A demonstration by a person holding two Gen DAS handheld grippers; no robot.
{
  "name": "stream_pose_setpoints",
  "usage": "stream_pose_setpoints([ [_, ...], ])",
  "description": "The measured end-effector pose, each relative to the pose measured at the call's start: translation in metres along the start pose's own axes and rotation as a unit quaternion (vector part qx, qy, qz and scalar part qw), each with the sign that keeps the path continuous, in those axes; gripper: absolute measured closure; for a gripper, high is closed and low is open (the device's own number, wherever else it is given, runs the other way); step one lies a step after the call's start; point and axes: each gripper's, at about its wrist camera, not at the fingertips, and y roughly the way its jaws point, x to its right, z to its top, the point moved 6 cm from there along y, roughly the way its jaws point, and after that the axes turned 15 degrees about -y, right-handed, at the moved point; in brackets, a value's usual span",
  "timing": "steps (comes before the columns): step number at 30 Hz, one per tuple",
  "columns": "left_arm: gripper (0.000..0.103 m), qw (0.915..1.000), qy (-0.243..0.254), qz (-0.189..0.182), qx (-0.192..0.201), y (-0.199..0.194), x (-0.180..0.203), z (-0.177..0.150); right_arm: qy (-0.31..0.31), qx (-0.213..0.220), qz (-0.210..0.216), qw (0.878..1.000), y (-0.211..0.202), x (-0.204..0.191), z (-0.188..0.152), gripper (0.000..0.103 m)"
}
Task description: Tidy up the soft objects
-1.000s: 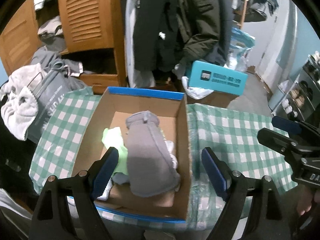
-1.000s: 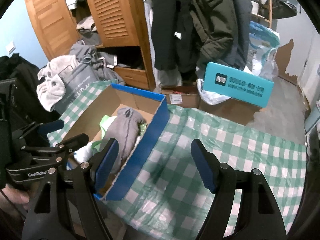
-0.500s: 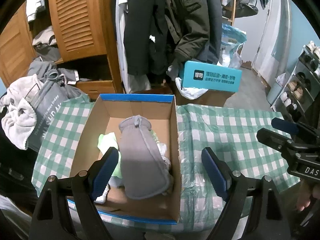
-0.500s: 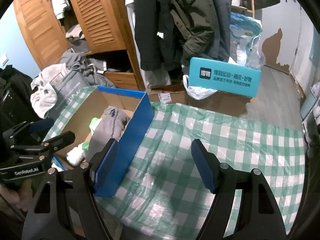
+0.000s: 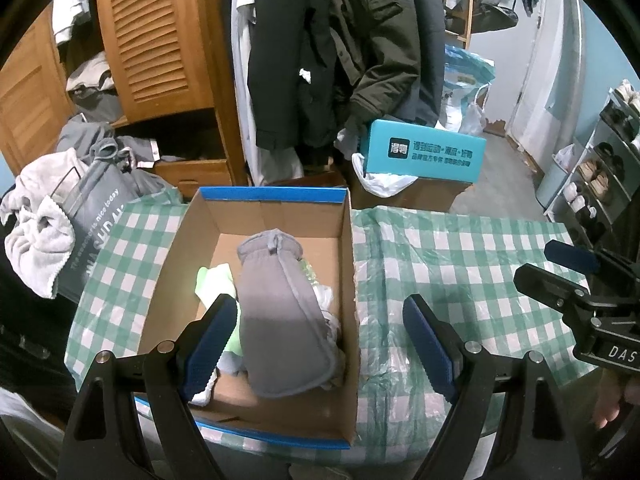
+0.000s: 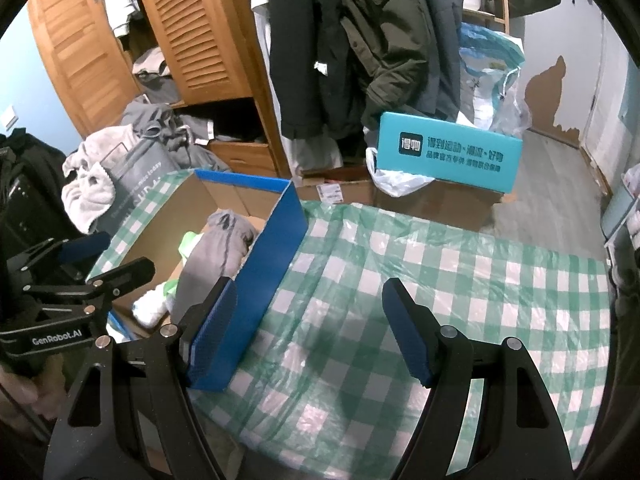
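An open cardboard box with blue outer walls (image 5: 352,264) (image 6: 276,248) stands on the left part of the table. Inside lie a grey glove or sock (image 5: 280,312) (image 6: 216,248), a bright green cloth (image 5: 214,280) (image 6: 188,242) and white soft items (image 6: 150,304). My left gripper (image 5: 320,344) is open and empty, held above the box's near half; it also shows in the right wrist view (image 6: 92,260). My right gripper (image 6: 310,328) is open and empty above the tablecloth, right of the box; it also shows in the left wrist view (image 5: 560,264).
A green-and-white checked cloth under clear plastic (image 6: 460,280) covers the table. Behind it are a wooden louvred wardrobe (image 5: 152,40), hanging coats (image 5: 340,48), a teal box (image 5: 424,156), a grey bag with a towel (image 5: 92,216), and a shoe rack (image 5: 600,168) at right.
Both grippers have pulled back and up from the table, so the box and cloth look smaller. Both stay open and empty. The box's contents have not moved.
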Motion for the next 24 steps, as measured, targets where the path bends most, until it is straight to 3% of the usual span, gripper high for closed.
stream_pose_setpoints([
  [24,0.017,0.9999,0.001,0.012,0.005,-0.0044,-0.0027,0.0025,-0.003,-0.006,-0.003,1.0,0.0046,0.0018,0.0004,0.028],
])
